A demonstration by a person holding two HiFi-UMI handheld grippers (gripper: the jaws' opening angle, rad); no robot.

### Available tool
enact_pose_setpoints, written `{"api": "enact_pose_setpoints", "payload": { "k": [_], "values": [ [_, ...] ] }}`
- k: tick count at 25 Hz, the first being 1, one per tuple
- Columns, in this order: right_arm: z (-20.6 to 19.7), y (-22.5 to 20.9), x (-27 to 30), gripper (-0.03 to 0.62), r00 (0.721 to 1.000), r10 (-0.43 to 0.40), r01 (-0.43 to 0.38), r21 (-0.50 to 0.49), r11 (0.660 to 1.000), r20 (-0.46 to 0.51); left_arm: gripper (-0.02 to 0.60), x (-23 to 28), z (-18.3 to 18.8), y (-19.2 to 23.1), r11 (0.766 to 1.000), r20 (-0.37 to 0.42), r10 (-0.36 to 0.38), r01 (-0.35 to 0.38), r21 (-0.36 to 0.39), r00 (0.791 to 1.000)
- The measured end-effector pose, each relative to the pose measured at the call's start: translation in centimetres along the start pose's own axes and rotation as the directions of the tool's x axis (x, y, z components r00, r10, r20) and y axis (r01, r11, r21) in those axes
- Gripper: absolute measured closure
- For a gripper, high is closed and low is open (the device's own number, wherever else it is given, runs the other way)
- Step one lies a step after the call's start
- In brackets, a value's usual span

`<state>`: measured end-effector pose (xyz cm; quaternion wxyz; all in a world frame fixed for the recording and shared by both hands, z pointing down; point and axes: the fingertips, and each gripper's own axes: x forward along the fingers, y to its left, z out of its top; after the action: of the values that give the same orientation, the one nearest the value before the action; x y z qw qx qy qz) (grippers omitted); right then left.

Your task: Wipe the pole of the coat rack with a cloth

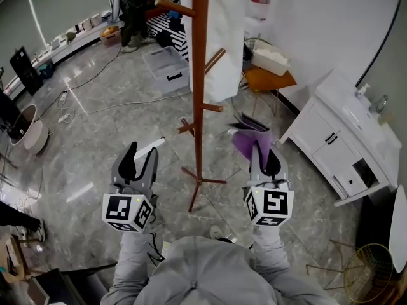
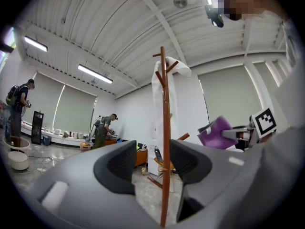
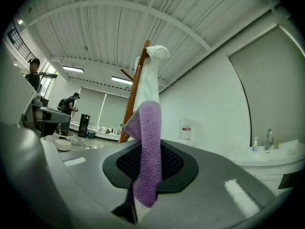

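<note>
**Coat rack**: we are logging its red-brown pole standing upright on the grey floor. A white garment is hanging from the upper pegs on the pole's right side.

**White sink cabinet**: standing well to the right of the pole, against the wall. One low compartment is showing open, and we cannot tell what is in it.

**Clear plastic bin**: lying on the floor beyond the pole and to its left, with a dark mark on top. We cannot tell its contents.

**Wire basket**: sitting far right of the pole, at the near corner. We cannot read its contents.

**Left gripper**: hovering left of the pole. Its jaws are standing apart and gripping nothing, and the pole is showing through the gap farther off, untouched.

**Right gripper**: hovering right of the pole, with its jaws pressing together on the cloth.

**Purple cloth**: standing up out of the right gripper's jaws, near the pole but apart from it.
</note>
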<state>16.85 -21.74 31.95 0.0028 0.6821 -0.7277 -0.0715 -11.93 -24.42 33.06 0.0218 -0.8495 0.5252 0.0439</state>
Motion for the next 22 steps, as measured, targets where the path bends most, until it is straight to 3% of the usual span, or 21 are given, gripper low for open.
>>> {"api": "enact_pose_setpoints", "payload": {
  "k": [22],
  "values": [
    [-0.65,0.35,0.88,0.540,0.999,0.019,-0.019,-0.016,1.000,-0.026,0.351,0.31,0.06,-0.10,1.000,-0.007,0.002,-0.002,0.005,1.000]
  ]
}}
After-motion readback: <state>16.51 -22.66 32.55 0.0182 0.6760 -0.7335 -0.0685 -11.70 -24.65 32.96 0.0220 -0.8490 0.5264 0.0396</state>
